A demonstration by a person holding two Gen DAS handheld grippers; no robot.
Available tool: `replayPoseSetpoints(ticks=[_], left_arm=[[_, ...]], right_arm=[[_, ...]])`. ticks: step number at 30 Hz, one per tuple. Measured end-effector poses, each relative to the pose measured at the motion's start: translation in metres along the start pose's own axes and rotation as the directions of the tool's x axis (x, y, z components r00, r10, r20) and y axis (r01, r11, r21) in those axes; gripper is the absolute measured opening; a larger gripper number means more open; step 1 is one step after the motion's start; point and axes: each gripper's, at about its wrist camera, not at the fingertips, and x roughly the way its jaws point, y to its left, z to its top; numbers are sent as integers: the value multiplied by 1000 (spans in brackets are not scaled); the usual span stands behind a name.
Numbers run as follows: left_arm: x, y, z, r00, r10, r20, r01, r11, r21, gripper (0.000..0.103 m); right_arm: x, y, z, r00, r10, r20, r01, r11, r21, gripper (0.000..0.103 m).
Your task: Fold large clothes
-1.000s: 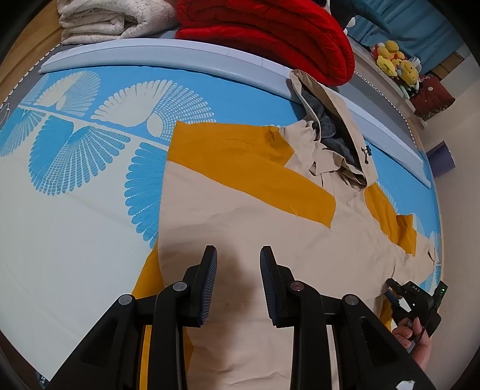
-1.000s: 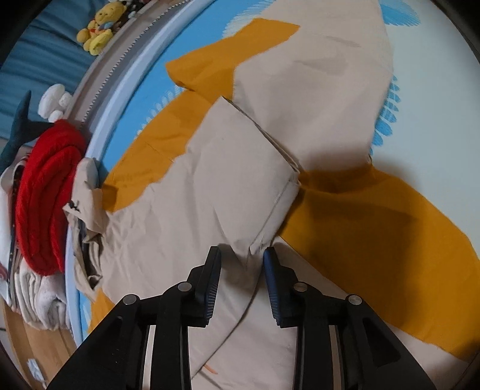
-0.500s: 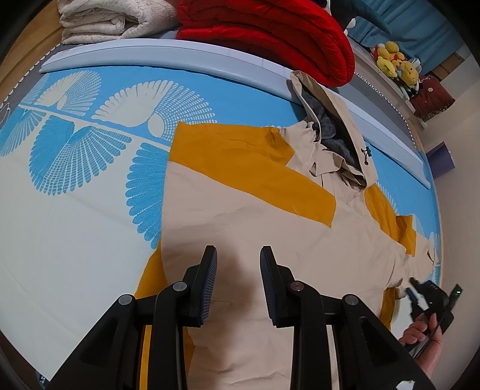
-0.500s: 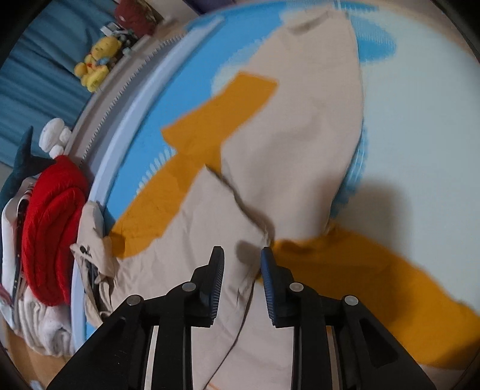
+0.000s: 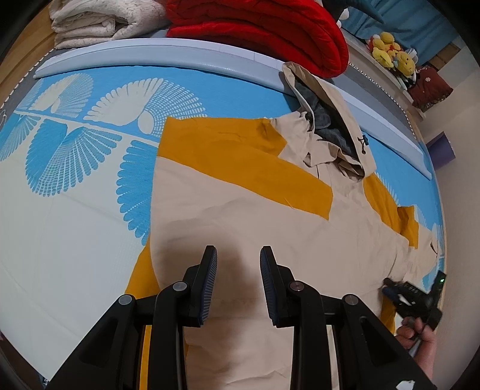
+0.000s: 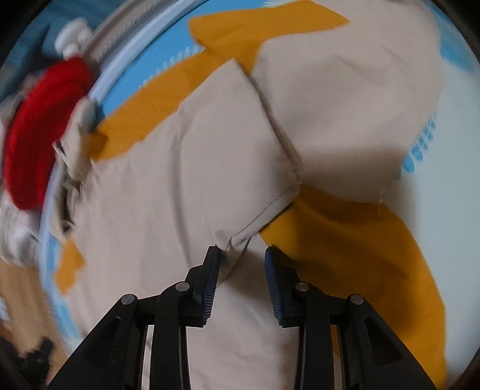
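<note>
A large beige and mustard hooded jacket [image 5: 240,216] lies spread on the blue and cream patterned mat [image 5: 60,210], hood [image 5: 327,120] toward the far edge. My left gripper [image 5: 238,279] is open and empty, hovering over the jacket's beige body. My right gripper [image 6: 241,279] is open, low over the jacket [image 6: 165,180], with the folded cuff end of a beige sleeve [image 6: 240,240] lying between its fingertips. The right gripper also shows in the left wrist view [image 5: 411,300], at the jacket's right side below the sleeve [image 5: 405,240].
A red quilt [image 5: 270,27] and a cream blanket [image 5: 96,21] lie beyond the mat's grey-blue raised border [image 5: 180,51]. Yellow plush toys [image 5: 390,51] sit at the far right. The right wrist view is motion-blurred.
My right gripper has swung back down and in toward the folded sleeve end, closer to the jacket. The left gripper has stayed put, open.
</note>
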Motion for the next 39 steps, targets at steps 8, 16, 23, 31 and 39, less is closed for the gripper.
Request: replayPoseSetpoints(ticks=[8, 16, 23, 31, 39], left_arm=[[8, -9, -6, 1000, 18, -15, -17, 999, 37, 26], [18, -21, -12, 999, 36, -27, -35, 997, 66, 26], [28, -32, -17, 998, 58, -38, -54, 994, 100, 26], [35, -35, -22, 996, 78, -45, -72, 990, 125, 26], [39, -34, -23, 996, 74, -49, -67, 990, 127, 26]], right_arm=[[-85, 16, 24, 966, 37, 257, -1, 991, -136, 33], [-144, -59, 72, 919, 21, 394, -9, 999, -32, 35], [-162, -154, 123, 890, -60, 453, 2, 992, 128, 35], [-140, -213, 153, 900, -27, 435, -50, 985, 164, 35], [-103, -257, 171, 905, -5, 426, -123, 954, 272, 35]])
